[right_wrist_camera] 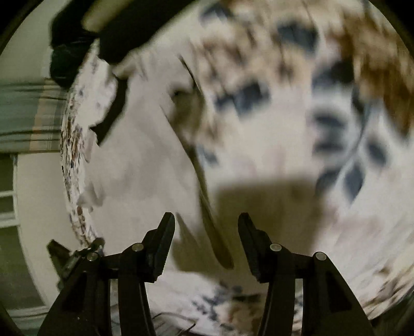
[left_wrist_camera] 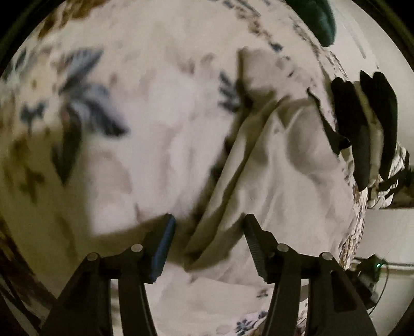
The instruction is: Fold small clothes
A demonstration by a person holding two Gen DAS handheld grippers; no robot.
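Left wrist view: the left gripper (left_wrist_camera: 209,232) has its two fingers spread wide with nothing between them. It hovers over a bed cover (left_wrist_camera: 85,108) printed with blue and brown leaves. Straight ahead of the fingers and running off to their right lies a rumpled white garment (left_wrist_camera: 279,165), creased in long folds, its near edge reaching the gap between the fingertips; whether either finger touches the cloth cannot be told. Far ahead and to the right, past the garment, the black fingers of the other tool (left_wrist_camera: 367,124) stand at the bed's edge with pale cloth showing between them. A dark green cloth (left_wrist_camera: 318,18) sits at the far top right. No brand, label or writing can be read.

Right wrist view: the right gripper (right_wrist_camera: 207,232) is also spread apart and empty. The picture is heavily blurred. The white garment (right_wrist_camera: 145,160) lies ahead and to the left of the fingers, its folded edge running down toward the gap between them. The patterned bed cover (right_wrist_camera: 323,90) fills the space ahead and to the right. A dark shape (right_wrist_camera: 124,33) sits far ahead on the left, too smeared to identify. No lettering is legible here either.
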